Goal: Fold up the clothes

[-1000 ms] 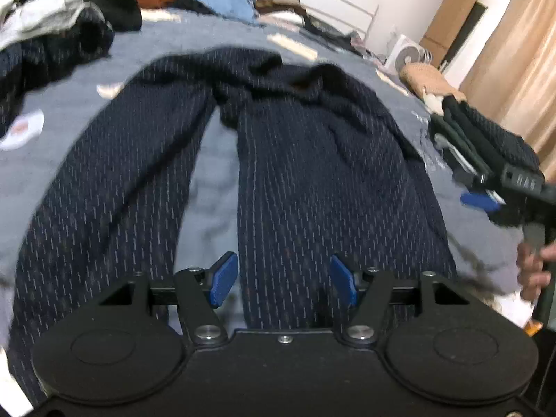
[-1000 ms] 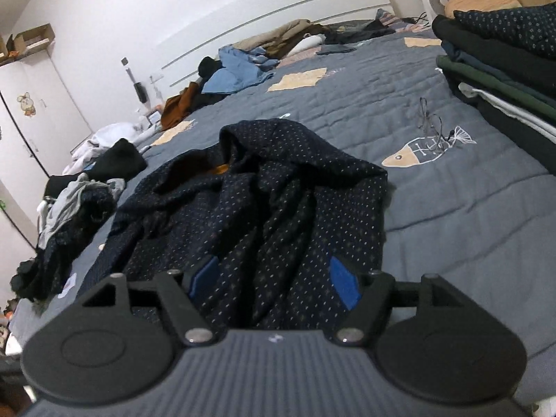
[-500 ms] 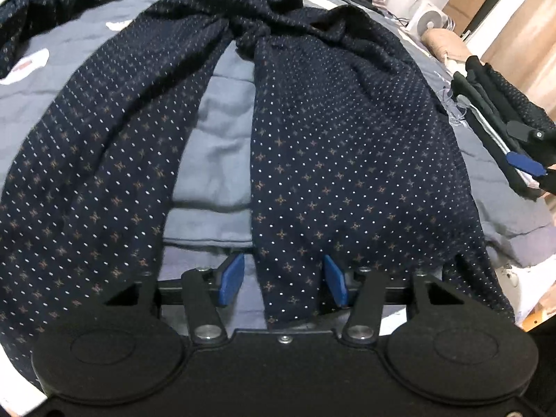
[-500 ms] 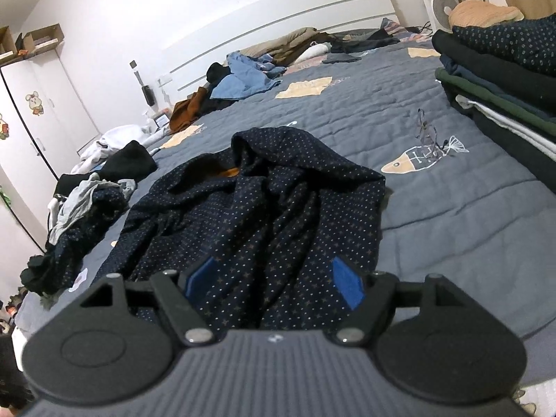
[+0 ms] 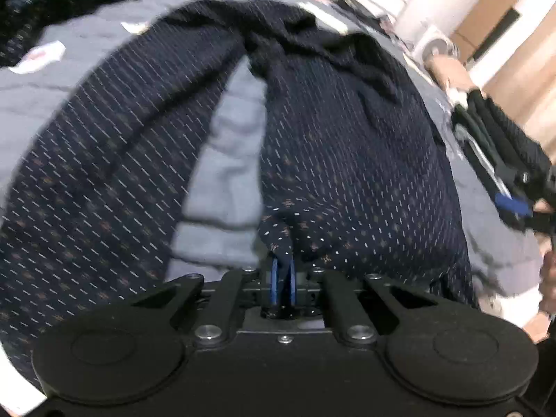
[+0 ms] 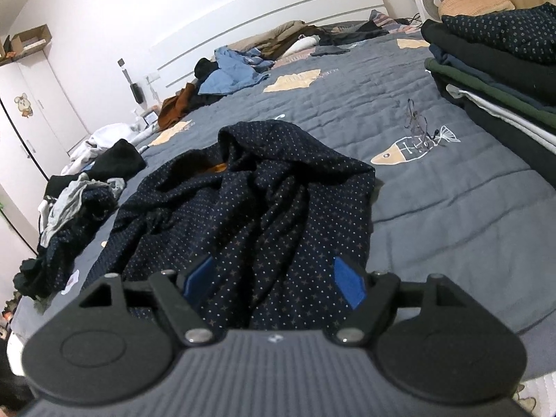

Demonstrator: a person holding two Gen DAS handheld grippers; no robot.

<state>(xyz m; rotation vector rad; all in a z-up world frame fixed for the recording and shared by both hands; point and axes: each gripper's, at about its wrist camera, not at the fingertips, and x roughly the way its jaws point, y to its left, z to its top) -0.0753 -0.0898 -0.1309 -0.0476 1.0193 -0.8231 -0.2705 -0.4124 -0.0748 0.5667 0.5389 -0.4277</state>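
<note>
While the left hand-held gripper (image 5: 283,283) has its blue pads (image 5: 274,285) pressed together on a pinch of the trousers' (image 5: 347,160) hem, the right hand-held gripper (image 6: 274,286) stands wide open, its blue pads (image 6: 349,286) well apart and holding nothing. The trousers are dark navy with small pale dots and crosses, and they lie spread on a grey-blue quilted bed (image 6: 434,215). In the left wrist view, which is blurred, the two legs run away from the camera with a wedge of bare quilt between them; the pinched fold belongs to the right-hand leg at its near end. In the right wrist view the same trousers (image 6: 250,201) lie rumpled in folds directly ahead, the cloth reaching in between the open fingers without being gripped. A stack of folded clothes (image 6: 493,66) sits at the right edge of the bed, and a pair of glasses (image 6: 415,121) lies on the quilt beside a fish print (image 6: 413,147). Loose garments are heaped at the left (image 6: 69,205) and along the headboard (image 6: 236,69). At the right edge of the left wrist view the other gripper's blue pad (image 5: 512,203) shows, with part of a hand (image 5: 547,278) below it.
</note>
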